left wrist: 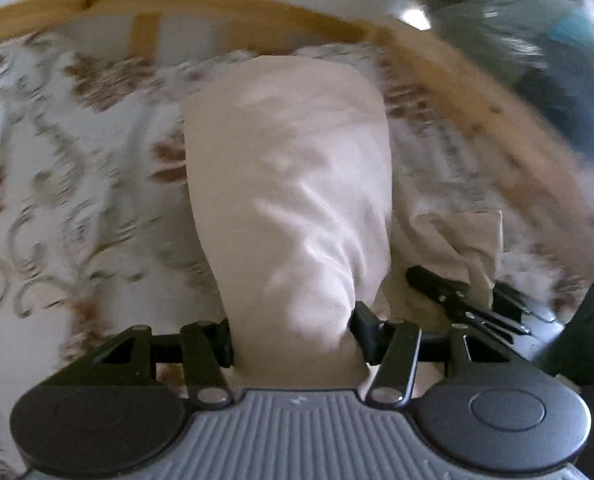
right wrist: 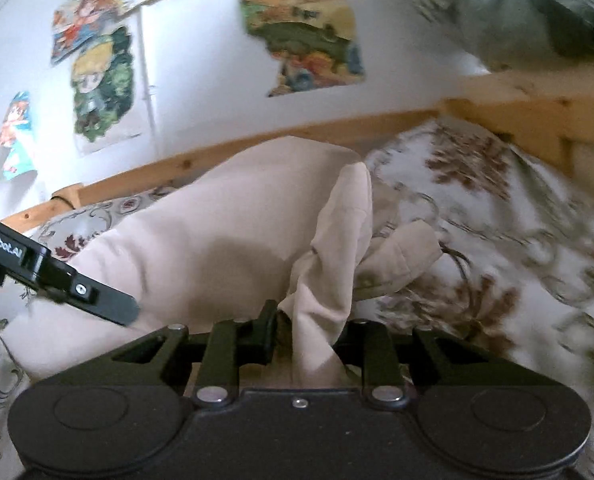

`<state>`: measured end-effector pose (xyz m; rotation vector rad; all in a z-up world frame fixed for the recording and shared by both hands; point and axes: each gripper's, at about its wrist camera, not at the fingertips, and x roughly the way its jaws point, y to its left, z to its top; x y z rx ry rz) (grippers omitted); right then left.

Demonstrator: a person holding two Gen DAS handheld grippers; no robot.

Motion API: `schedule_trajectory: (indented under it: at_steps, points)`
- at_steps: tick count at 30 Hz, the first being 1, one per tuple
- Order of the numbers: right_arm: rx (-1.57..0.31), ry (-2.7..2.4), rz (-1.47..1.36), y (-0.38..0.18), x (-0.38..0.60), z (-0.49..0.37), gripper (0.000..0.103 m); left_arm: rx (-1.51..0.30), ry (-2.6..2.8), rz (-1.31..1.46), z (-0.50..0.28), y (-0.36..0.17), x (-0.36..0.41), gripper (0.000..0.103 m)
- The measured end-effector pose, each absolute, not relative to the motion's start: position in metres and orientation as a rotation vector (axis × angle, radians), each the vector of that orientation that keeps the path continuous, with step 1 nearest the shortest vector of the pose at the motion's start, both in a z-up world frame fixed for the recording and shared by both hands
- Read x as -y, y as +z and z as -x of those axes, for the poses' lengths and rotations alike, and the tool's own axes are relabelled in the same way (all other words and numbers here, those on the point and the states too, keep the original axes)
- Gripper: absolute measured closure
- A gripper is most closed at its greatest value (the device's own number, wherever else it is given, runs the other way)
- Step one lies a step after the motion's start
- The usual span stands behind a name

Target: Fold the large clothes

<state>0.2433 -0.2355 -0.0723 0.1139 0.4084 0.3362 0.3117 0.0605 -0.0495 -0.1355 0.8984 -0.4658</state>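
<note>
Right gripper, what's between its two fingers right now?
A bunched fold of the beige garment runs up between the fingers of the right gripper, which pinch it. That shows in the right wrist view, with the flowered bedspread beyond.

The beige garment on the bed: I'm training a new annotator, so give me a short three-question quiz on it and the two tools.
1. True or false: the left tool has a thick bunch of the beige garment between its fingers.
2. What does the right tool grip? A) the floral bedspread B) a narrow fold of the beige garment C) the wooden bed frame
3. Fill in: seen from the right wrist, the wall behind the bed carries cartoon ____.

Key: 1 true; 2 B; 3 posters.
</note>
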Motion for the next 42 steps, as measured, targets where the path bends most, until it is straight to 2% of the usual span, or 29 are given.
schedule_trajectory:
  at_steps: [3,5,7,9,11,13,15,22,31,42]
  points:
    - [-0.500,0.345,-0.073,-0.096,0.212,-0.264,0.069,-0.960,-0.382,0.237,-0.320,-0.082,-0.081,0.036]
    - [-0.518,0.308,-0.038,-0.108,0.210,-0.267,0.061,-0.954,-0.366,0.352,-0.318,-0.090,-0.094,0.034]
    - [-0.542,0.302,-0.081,-0.109,0.220,-0.272,0.055,-0.935,-0.358,0.327,-0.315,-0.088,-0.091,0.031]
    - [-0.542,0.283,-0.116,-0.107,0.229,-0.273,0.042,-0.925,-0.331,0.295,-0.311,-0.085,-0.084,0.028]
    - [-0.541,0.263,-0.104,-0.105,0.230,-0.273,0.037,-0.923,-0.287,0.287,-0.306,-0.079,-0.079,0.023]
    - [-0.543,0.260,-0.095,-0.103,0.232,-0.272,0.034,-0.903,-0.230,0.270,-0.298,-0.073,-0.076,0.009]
    - [-0.534,0.248,-0.082,-0.099,0.233,-0.268,0.025,-0.874,-0.197,0.247,-0.287,-0.065,-0.072,0.004]
    - [-0.463,0.226,-0.047,-0.067,0.242,-0.230,0.004,-0.784,-0.123,0.169,-0.234,-0.037,-0.056,0.001]
    - [-0.368,0.167,-0.098,-0.008,0.254,-0.158,0.001,-0.636,-0.112,0.079,-0.157,0.002,-0.052,0.001]
    - [-0.380,0.101,-0.106,0.001,0.223,-0.035,0.001,-0.600,-0.143,0.051,-0.069,-0.009,-0.072,0.001]
